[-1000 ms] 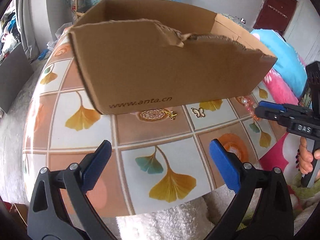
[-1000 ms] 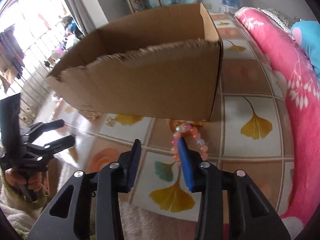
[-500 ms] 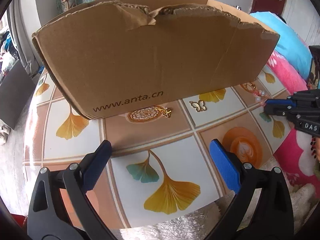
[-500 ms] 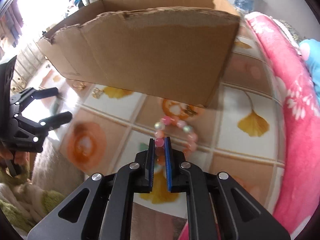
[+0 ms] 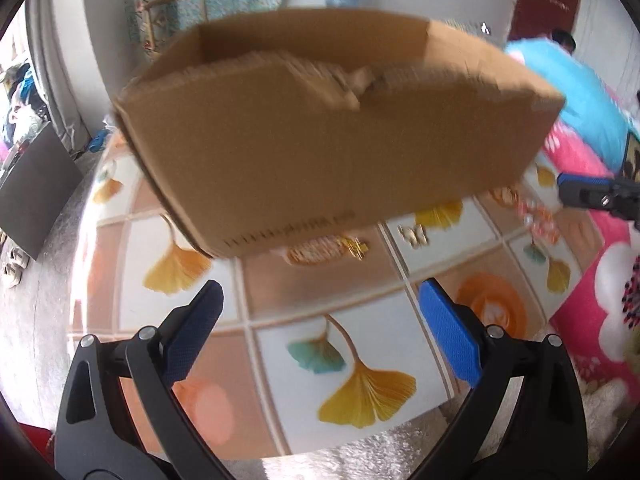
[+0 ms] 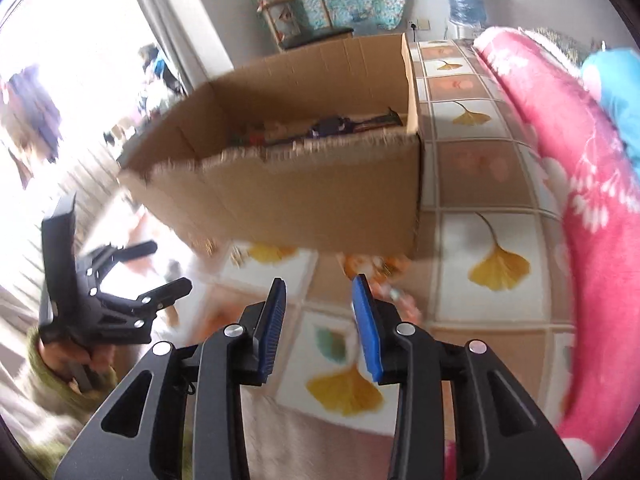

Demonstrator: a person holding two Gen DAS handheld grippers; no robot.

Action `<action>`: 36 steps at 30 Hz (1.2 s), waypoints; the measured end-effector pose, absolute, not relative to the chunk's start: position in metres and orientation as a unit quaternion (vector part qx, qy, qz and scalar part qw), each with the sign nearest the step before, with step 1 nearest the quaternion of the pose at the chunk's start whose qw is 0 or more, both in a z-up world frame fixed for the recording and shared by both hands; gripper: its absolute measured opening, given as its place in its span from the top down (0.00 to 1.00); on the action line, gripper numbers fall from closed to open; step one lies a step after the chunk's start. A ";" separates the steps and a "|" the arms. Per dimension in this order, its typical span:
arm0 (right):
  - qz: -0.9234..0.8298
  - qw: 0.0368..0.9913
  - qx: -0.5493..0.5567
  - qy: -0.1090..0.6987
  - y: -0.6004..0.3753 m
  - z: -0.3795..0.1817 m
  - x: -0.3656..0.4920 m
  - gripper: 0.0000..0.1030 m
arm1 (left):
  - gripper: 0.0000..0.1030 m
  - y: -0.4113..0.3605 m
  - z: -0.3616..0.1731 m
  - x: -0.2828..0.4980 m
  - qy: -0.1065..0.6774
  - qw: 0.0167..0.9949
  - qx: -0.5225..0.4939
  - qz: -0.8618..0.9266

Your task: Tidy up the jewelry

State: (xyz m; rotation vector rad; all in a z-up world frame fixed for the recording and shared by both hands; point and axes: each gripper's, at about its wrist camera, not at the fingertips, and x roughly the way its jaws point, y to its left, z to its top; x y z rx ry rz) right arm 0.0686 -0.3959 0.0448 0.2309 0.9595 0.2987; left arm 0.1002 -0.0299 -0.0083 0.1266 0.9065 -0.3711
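On counter: cardboard box, printed line on front blurred, unreadable
Bead bracelet: on counter near box's right corner
Gold charms: by box front
Left gripper: jaws wide apart, empty
Right gripper: jaws parted, holding nothing

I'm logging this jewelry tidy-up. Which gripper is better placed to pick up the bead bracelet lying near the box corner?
Right. The right gripper is open with the bead bracelet just beside its fingers, on the tablecloth. The left gripper is open too, but farther off, nearer the butterfly charm.
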 end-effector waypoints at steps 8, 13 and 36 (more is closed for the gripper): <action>0.144 0.855 0.195 0.459 -0.402 0.035 0.108 0.66 | 0.08 -0.012 0.014 0.132 0.410 0.901 0.007 -0.145; 0.142 0.853 0.209 0.456 -0.403 0.033 0.110 0.66 | 0.08 -0.006 0.018 0.145 0.405 0.902 0.010 -0.147; 0.171 0.857 0.157 0.461 -0.387 0.038 0.044 0.34 | 0.08 -0.033 -0.002 0.073 0.429 0.885 0.064 -0.172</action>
